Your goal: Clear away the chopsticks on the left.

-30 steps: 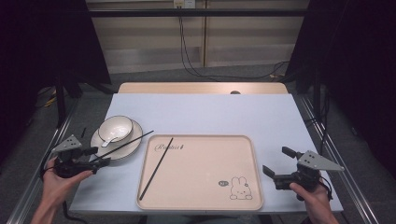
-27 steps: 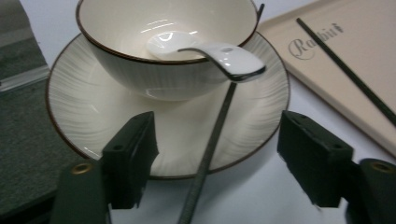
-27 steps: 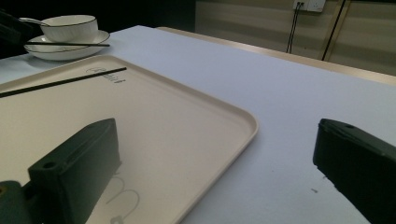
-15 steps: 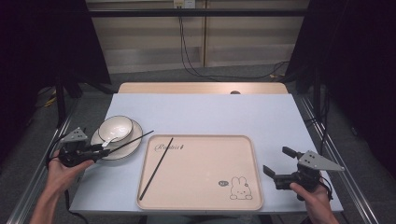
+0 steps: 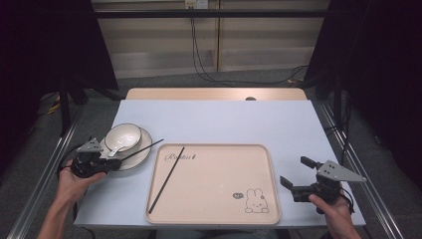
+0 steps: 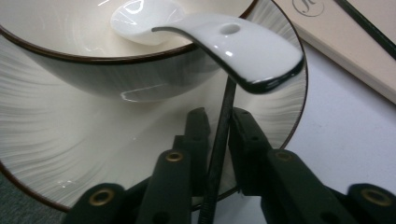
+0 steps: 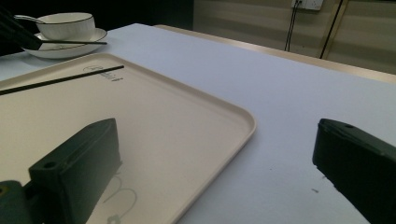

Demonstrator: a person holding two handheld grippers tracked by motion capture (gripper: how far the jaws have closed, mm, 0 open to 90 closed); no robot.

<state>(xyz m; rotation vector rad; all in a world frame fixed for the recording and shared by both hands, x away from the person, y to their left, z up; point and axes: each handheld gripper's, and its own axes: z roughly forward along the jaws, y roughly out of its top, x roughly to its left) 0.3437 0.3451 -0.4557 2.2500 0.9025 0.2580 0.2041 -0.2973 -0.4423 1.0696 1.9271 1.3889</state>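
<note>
A white bowl (image 5: 123,136) with a dark rim stands on a matching plate (image 5: 141,152) at the table's left. In the bowl rests a white spoon (image 6: 243,44), its handle sticking out over the rim. One black chopstick (image 5: 142,149) lies across the plate's near edge, and my left gripper (image 5: 110,163) is shut on its near end (image 6: 218,140). A second chopstick (image 5: 167,179) lies slantwise on the beige tray (image 5: 219,199). At the right of the tray my right gripper (image 5: 294,171) is held open with nothing in it (image 7: 219,140).
The tray has a rabbit drawing (image 5: 256,201) at its near right corner and takes up the middle of the light blue table (image 5: 224,122). A wooden strip (image 5: 214,93) runs along the far edge. Metal rails flank the table.
My left gripper has moved forward and to the right, up to the plate, and its jaws now clasp the chopstick's near end. The right gripper has stayed still.
</note>
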